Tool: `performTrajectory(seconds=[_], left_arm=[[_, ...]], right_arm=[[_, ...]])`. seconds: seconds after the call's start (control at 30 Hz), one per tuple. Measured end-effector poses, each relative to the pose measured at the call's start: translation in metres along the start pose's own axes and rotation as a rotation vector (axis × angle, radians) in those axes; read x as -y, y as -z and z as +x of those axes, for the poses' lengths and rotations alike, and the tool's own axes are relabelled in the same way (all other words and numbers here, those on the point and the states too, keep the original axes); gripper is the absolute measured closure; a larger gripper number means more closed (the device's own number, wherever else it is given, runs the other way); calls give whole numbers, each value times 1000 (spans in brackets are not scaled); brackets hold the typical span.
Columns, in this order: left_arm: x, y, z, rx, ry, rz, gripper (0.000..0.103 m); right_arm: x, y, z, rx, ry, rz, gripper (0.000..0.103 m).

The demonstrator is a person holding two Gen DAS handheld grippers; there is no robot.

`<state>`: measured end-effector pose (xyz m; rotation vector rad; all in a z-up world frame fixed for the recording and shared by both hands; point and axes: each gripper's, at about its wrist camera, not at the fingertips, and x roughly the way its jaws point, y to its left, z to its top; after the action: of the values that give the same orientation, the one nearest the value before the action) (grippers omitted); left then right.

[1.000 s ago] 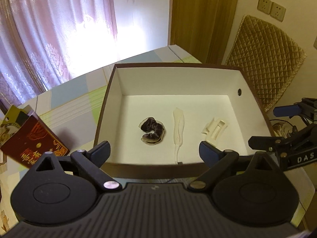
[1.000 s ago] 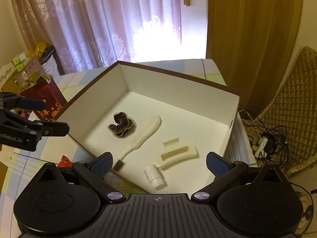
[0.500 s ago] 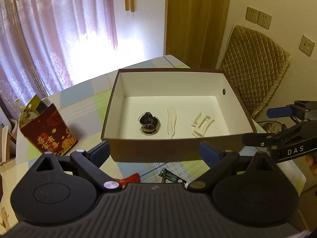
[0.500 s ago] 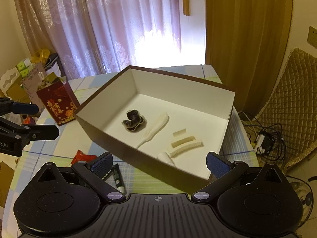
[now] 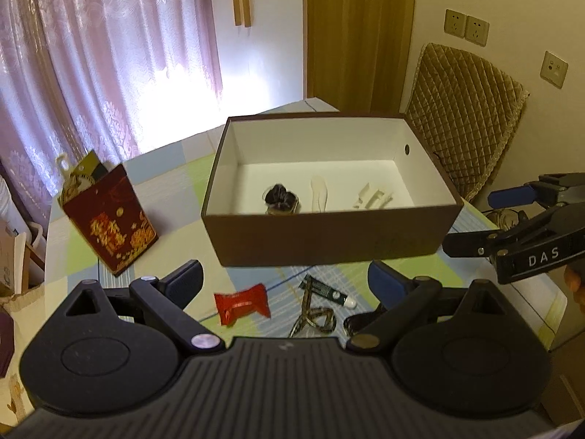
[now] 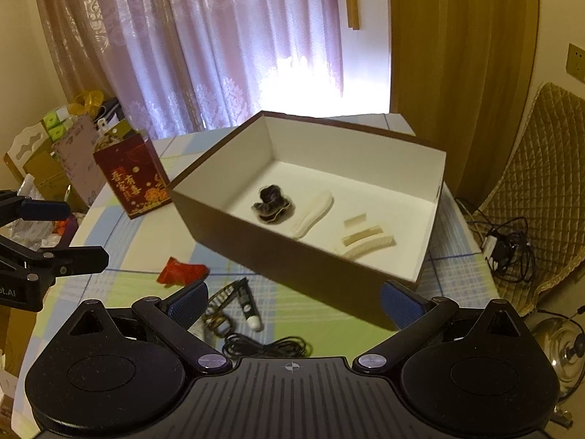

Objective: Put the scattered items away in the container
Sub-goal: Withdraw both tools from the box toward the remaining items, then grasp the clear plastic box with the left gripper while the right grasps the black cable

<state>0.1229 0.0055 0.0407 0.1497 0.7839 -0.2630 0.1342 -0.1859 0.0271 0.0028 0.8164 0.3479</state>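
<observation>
On a checked tabletop point(image 5: 175, 197) by a curtained window, a brown cardboard box point(image 5: 329, 234) sits at 12 o'clock from both handheld tools, its open top turned up to take what is dropped in. Inside, on the white floor, lie a dark scrunchie point(image 5: 279, 197) toward 9 o'clock, a pale feather-shaped piece point(image 5: 319, 194) at centre and a cream hair claw point(image 5: 373, 197) toward 3 o'clock; a fourth small item may sit behind the near wall, but that cannot be told. A red printed gift bag point(image 5: 109, 219) stands at 9 o'clock of the box, apart from it. Items yet to be tidied lie between the box and the tools: a coiled black cable point(image 6: 267, 347) at 6 o'clock, a red snack packet point(image 5: 243, 303), a patterned metal clip point(image 5: 314, 318) just beside it and a small dark tube with a white cap point(image 5: 329, 292) touching the clip. The left gripper point(image 5: 285, 285) hangs released and empty above that litter, jaws spread wide, seemingly poised to pick. The right gripper point(image 6: 292, 300) is likewise spread and empty, level with the box's near corner.
</observation>
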Motion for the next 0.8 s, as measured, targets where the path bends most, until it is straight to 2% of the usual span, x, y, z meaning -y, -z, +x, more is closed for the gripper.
performTrajectory(seconds=[0.2,0.8], left_arm=[[-6,20,1,-21,8,-30,8],[-5,71,22,-83,-1,-12,9]], right_arm=[[-6,16,6,-24,-19,12,0],[-11,54,32,-107,-62,-12,0]])
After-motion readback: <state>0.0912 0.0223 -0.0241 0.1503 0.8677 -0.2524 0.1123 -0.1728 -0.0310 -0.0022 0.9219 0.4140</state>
